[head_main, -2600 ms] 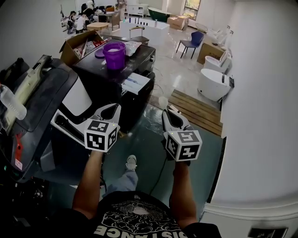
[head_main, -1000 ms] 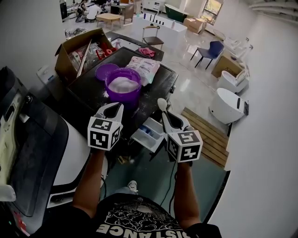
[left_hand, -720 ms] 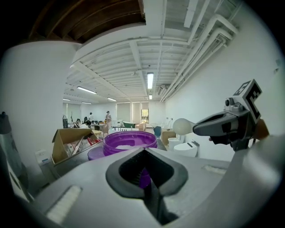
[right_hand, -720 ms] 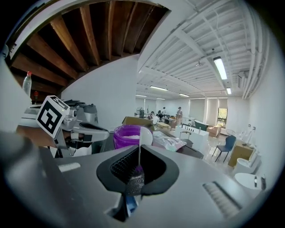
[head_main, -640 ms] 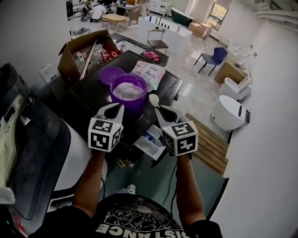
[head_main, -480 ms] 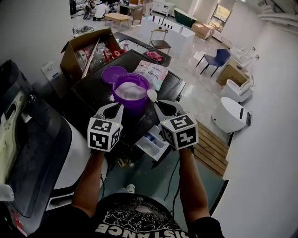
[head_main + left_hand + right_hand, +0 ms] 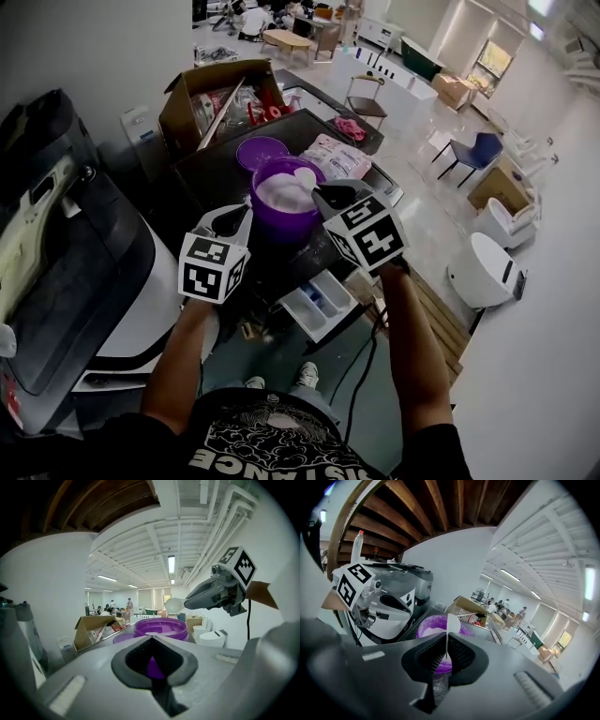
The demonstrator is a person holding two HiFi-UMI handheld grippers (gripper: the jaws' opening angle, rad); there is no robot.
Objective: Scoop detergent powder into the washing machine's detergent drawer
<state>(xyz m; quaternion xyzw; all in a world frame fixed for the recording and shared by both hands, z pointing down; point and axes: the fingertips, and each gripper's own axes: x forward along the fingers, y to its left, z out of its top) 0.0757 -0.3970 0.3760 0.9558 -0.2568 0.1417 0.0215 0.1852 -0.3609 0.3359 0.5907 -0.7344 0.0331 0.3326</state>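
A purple tub (image 7: 286,199) of white powder stands on the black washing machine top (image 7: 211,173). My right gripper (image 7: 320,193) is shut on a white spoon (image 7: 306,178), whose bowl hangs over the tub's right rim. In the right gripper view the spoon (image 7: 450,626) stands upright between the jaws, with the tub (image 7: 433,629) behind it. My left gripper (image 7: 240,210) is shut on nothing, just left of the tub. The detergent drawer (image 7: 319,305) is pulled open below, at the machine's front.
The tub's purple lid (image 7: 258,150) and a detergent bag (image 7: 337,157) lie behind the tub. An open cardboard box (image 7: 220,94) stands at the back. A second white and black machine (image 7: 94,272) is at the left, and white tubs and chairs stand far right.
My right gripper has carried the spoon up and left, from beside the open drawer to over the tub. The left gripper has stayed next to the tub.
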